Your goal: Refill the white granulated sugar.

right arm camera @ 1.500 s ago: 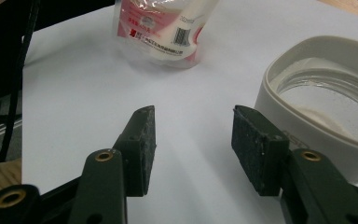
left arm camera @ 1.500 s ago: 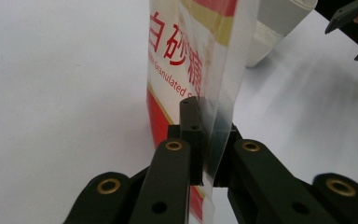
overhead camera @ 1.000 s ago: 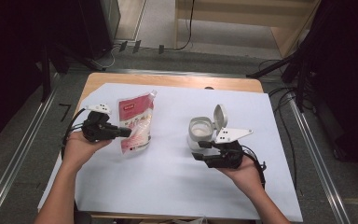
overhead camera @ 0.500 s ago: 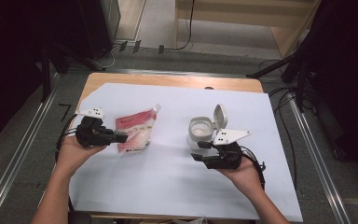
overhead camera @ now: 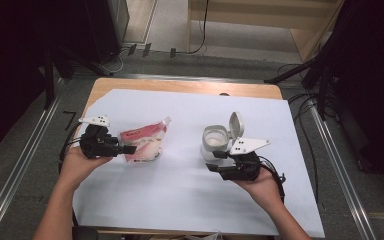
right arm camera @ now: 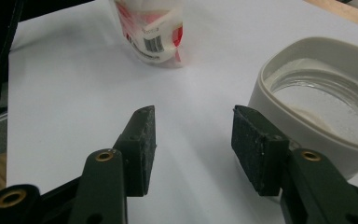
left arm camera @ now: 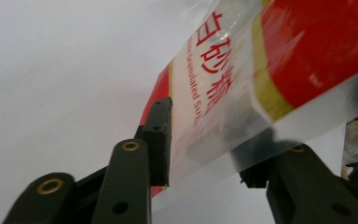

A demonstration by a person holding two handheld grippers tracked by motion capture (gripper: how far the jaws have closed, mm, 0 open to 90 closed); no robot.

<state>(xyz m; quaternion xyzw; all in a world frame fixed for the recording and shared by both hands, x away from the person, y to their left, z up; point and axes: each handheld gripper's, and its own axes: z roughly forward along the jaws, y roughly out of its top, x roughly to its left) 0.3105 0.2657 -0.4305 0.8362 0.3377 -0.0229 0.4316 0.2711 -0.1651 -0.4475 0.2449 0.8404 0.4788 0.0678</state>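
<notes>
1. The left hand-held gripper (overhead camera: 130, 149) sits at the left of the desk (overhead camera: 180, 200). Its jaws have just been opening and now stand apart, with the sugar pouch (overhead camera: 142, 145) between them; one pad (left arm camera: 161, 140) lies against the film, while the other stands clear.
2. The pouch lies flat on the white sheet (overhead camera: 190, 110), left of centre. Its long axis runs from near left to far right, and its clear tip points far right.
3. It is glossy, soft plastic: red panel, yellow stripe, red lettering on white, white grains inside.
4. The round white jar (overhead camera: 215, 142) stands upright right of centre, its flip lid (overhead camera: 235, 125) raised.
5. The right hand-held gripper (overhead camera: 215, 161) has its jaws apart and empty, just beside the jar's near side.
</notes>
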